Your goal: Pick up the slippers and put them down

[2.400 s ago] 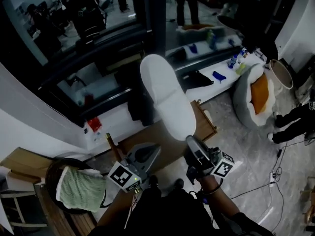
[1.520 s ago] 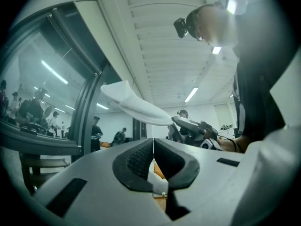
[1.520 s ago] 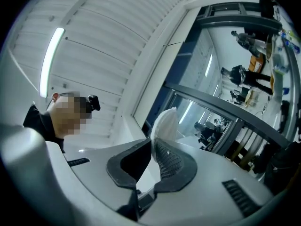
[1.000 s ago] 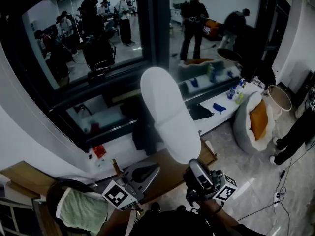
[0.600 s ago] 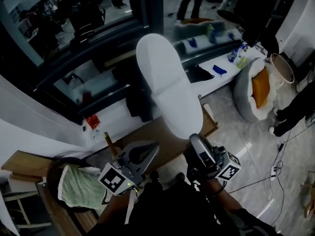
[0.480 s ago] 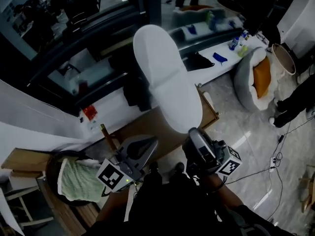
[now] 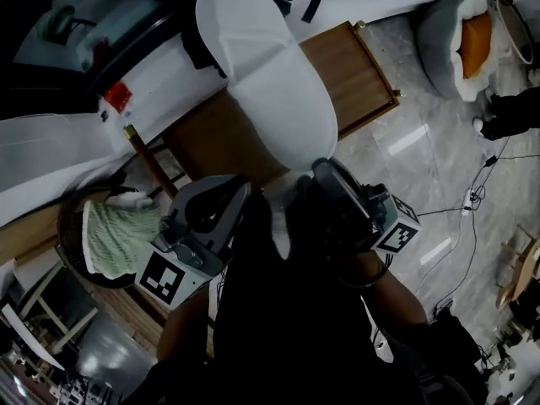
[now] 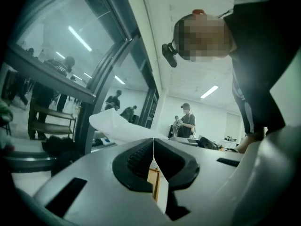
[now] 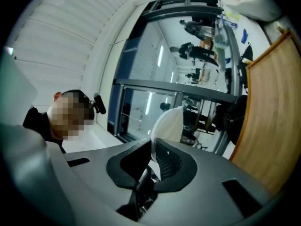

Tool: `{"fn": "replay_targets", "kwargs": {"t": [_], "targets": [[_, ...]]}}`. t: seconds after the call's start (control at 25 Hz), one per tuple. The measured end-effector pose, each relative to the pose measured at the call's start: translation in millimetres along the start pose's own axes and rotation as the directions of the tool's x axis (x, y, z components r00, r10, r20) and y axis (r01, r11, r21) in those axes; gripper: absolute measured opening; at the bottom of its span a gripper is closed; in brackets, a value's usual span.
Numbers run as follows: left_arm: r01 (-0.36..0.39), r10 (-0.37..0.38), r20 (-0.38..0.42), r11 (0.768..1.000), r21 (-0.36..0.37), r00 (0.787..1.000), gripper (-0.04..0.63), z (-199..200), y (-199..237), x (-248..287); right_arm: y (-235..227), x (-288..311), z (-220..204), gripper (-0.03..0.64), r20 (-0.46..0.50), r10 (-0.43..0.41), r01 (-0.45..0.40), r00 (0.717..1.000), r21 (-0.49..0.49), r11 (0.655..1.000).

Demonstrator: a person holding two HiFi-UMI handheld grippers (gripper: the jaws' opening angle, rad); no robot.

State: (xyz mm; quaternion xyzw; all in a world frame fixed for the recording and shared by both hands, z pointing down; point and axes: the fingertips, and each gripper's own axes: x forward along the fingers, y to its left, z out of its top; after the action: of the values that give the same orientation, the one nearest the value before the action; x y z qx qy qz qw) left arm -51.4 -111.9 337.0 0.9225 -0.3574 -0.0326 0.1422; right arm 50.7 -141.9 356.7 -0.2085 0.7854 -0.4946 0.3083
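Observation:
A large white slipper (image 7: 270,74) stands out over the wooden table, sole side towards me, in the head view. My right gripper (image 7: 322,170) is shut on its near edge. In the right gripper view a thin white edge sits pinched between the black pads, and the slipper (image 9: 169,124) rises beyond them. My left gripper (image 7: 234,186) is to the left of it, with its jaws shut and nothing between them. From the left gripper view the slipper (image 8: 113,125) shows as a white sheet past the closed jaws (image 8: 153,147). I see only one slipper.
A wooden table (image 7: 359,70) stands under the slipper on a grey marble floor. A dark basket with a green towel (image 7: 114,234) is at the left. A white pet bed with an orange cushion (image 7: 462,19) is at the top right. Cables (image 7: 472,201) lie on the floor.
Both grippers have come down with the slipper, which stays in the right gripper. The head view now looks more steeply at the table and floor; the window has left the frame.

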Motion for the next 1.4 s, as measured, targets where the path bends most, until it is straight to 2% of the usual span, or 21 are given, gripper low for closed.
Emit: {"fn": "replay_targets", "kwargs": {"t": [0.24, 0.44, 0.92, 1.04, 1.12, 1.4], "targets": [[0.004, -0.009, -0.051, 0.996, -0.086, 0.999, 0.012, -63.6, -2.9, -0.8, -74.7, -31.3, -38.3, 0.044, -0.058, -0.101, 0.105, 0.993, 0.063, 0.993], [0.007, -0.019, -0.066, 0.985, -0.172, 0.998, 0.012, -103.8, -9.4, -1.5, -117.1, -58.1, -65.2, 0.044, -0.081, -0.177, 0.186, 0.981, 0.11, 0.976], [0.047, -0.076, -0.096, 0.961, -0.271, 0.993, 0.012, -161.7, -31.4, -2.1, -185.4, -92.4, -94.7, 0.044, -0.111, -0.25, 0.268, 0.962, 0.19, 0.945], [0.037, -0.064, -0.081, 0.951, -0.308, 0.995, 0.012, -163.4, -27.2, -0.1, -200.5, -104.1, -99.1, 0.044, -0.115, -0.313, 0.331, 0.943, 0.201, 0.922], [0.036, -0.064, -0.08, 0.951, -0.306, 0.995, 0.012, -164.6, -25.4, 2.7, -209.3, -114.1, -102.2, 0.044, -0.125, -0.361, 0.38, 0.924, 0.204, 0.902], [0.054, -0.091, -0.106, 0.949, -0.31, 0.99, 0.012, -175.8, -27.9, 12.8, -238.6, -143.2, -118.1, 0.044, -0.199, -0.496, 0.531, 0.845, 0.209, 0.821]]}}
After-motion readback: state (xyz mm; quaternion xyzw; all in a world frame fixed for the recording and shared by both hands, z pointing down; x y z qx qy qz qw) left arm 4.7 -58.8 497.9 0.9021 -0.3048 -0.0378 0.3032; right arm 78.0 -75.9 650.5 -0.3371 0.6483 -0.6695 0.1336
